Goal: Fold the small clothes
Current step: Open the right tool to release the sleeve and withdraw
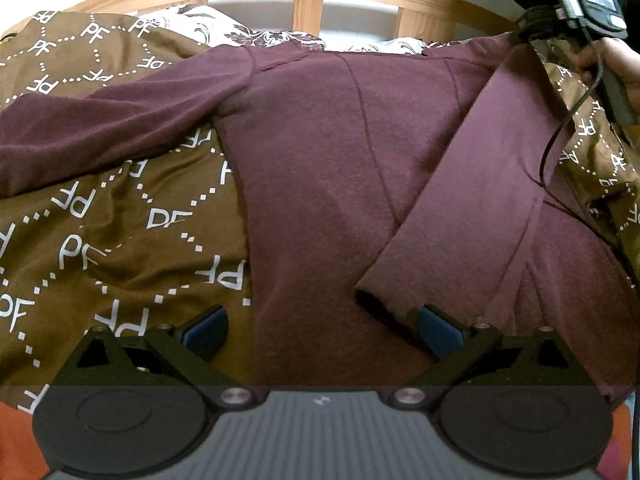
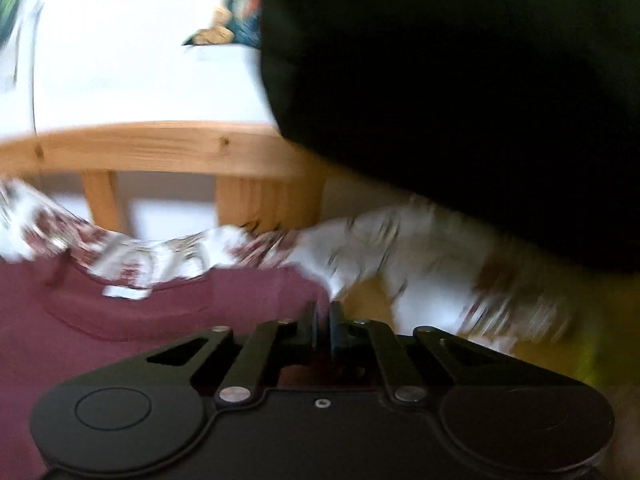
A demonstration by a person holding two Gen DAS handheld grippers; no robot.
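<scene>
Looking down along my left tool point(image 1: 322, 330), I see its blue pads spread wide with nothing pinched between them, hovering over the lower part of a maroon long-sleeved top point(image 1: 320, 168). That top lies spread on a bed, on a brown bedspread point(image 1: 120, 232) printed with white "PF" letters and dotted diamonds. One sleeve point(image 1: 452, 200) is folded in across the body, its cuff ending just beside my right-hand pad; the other sleeve point(image 1: 100, 128) stretches out flat to the left edge of the view. No containers show in either view.

Behind the top sits a white pillow with a dark floral print point(image 1: 224, 30), then a pale wooden headboard point(image 1: 308, 8) with upright slats against a white wall. An orange patch shows at the bottom left corner, under the tool body.

My right tool point(image 2: 323, 326) has its pads pressed together; whether a thin bit of cloth is caught there I cannot tell. From the left wrist view it sits at the top's far right shoulder, with a hand point(image 1: 612, 68) on its handle and a black cable trailing down. The right wrist view is badly smeared: the neckline and a white label point(image 2: 124, 292) are only just readable, and a large black shape point(image 2: 460, 100) fills the upper right, which I cannot identify.
</scene>
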